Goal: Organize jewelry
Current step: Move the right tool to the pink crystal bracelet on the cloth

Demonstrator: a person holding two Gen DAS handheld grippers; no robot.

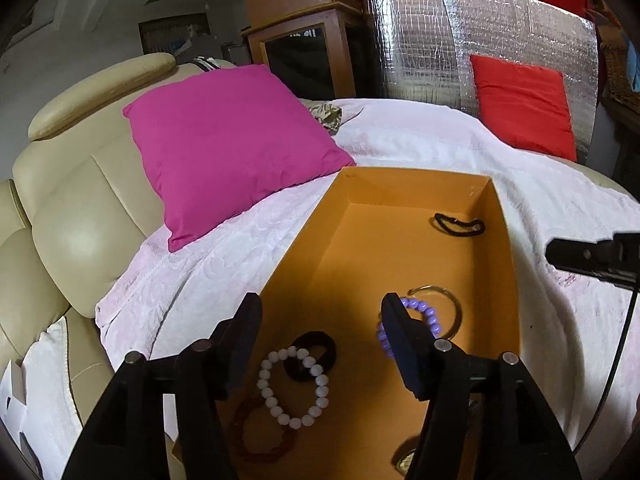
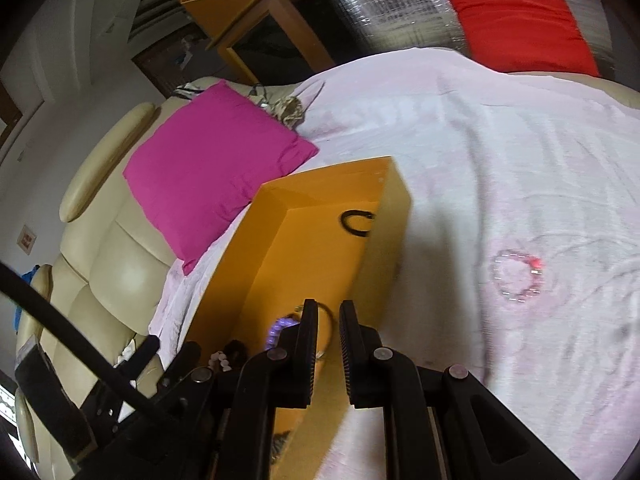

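A: From the left wrist — the left gripper (image 1: 320,316) hangs over the near end of the orange box (image 1: 505,216), jaws spread wide with nothing between them. On the box floor beneath lie a white bead bracelet (image 1: 294,388), a dark hair tie (image 1: 311,354), a reddish bracelet (image 1: 260,432), a purple bead bracelet (image 1: 420,314) over a thin metal bangle (image 1: 454,308), and a black band (image 1: 458,225) at the far end.

B: And the right wrist view?

A: The right gripper (image 2: 329,312) sits at the box's right wall, jaws nearly closed and empty. Out on the pink blanket (image 2: 500,140), well apart from the box, lies a pale bracelet with a red bead (image 2: 518,276) — blurred, but likely the next piece.

B: How should it go?

A: I'd open the right jaws before descending, straddle one side of the loop, pinch beads rather than blanket, then lift clear over the wall.
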